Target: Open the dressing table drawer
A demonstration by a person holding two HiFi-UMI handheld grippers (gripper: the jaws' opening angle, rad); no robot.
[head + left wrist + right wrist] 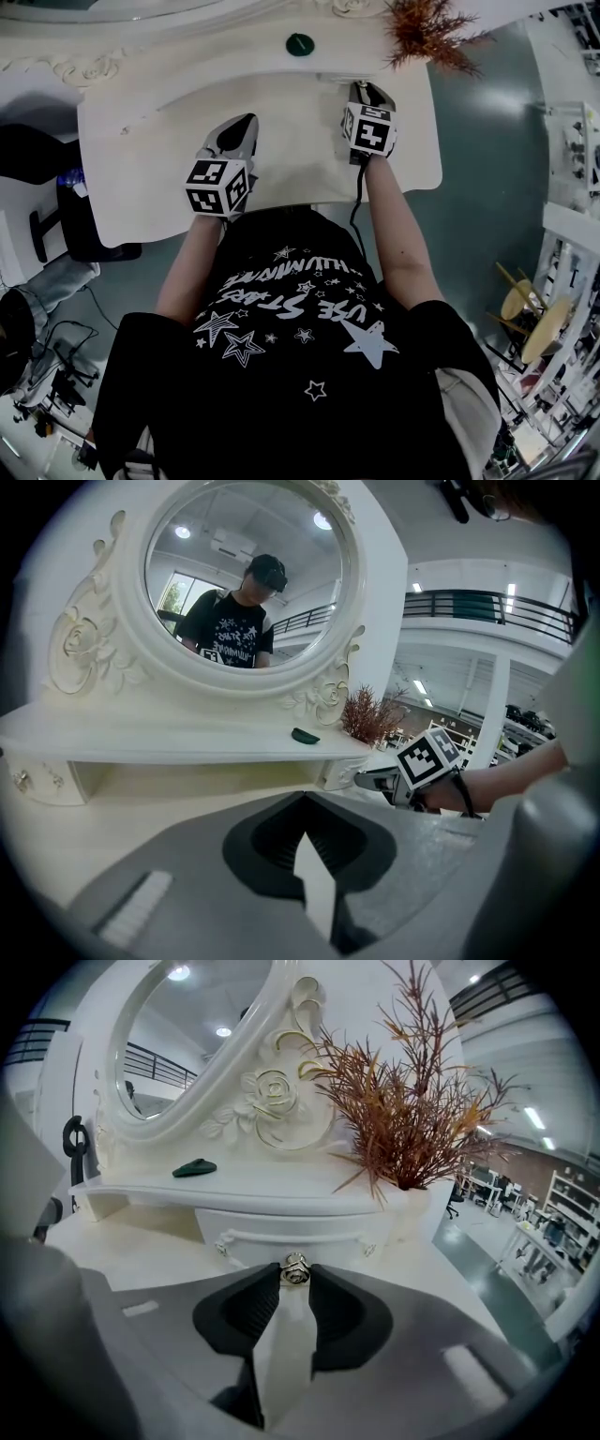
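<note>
The white dressing table (281, 164) carries a raised shelf with a small drawer (281, 1227) under its right end. A metal knob (295, 1269) sits on the drawer front, and my right gripper (295, 1277) is shut on it, one jaw tip at each side. From the head view this right gripper (362, 88) reaches the shelf's right end. My left gripper (246, 122) hovers over the middle of the tabletop, aimed at the shelf's open recess. In its own view the left gripper (305, 799) is shut with nothing between its jaws.
A round mirror (244, 574) in a carved frame rises behind the shelf. On the shelf lie a dark green object (299, 43) and a reddish dried plant (427, 33). A second small drawer (33, 780) sits at the left end. A black seat (84, 220) stands left of the table.
</note>
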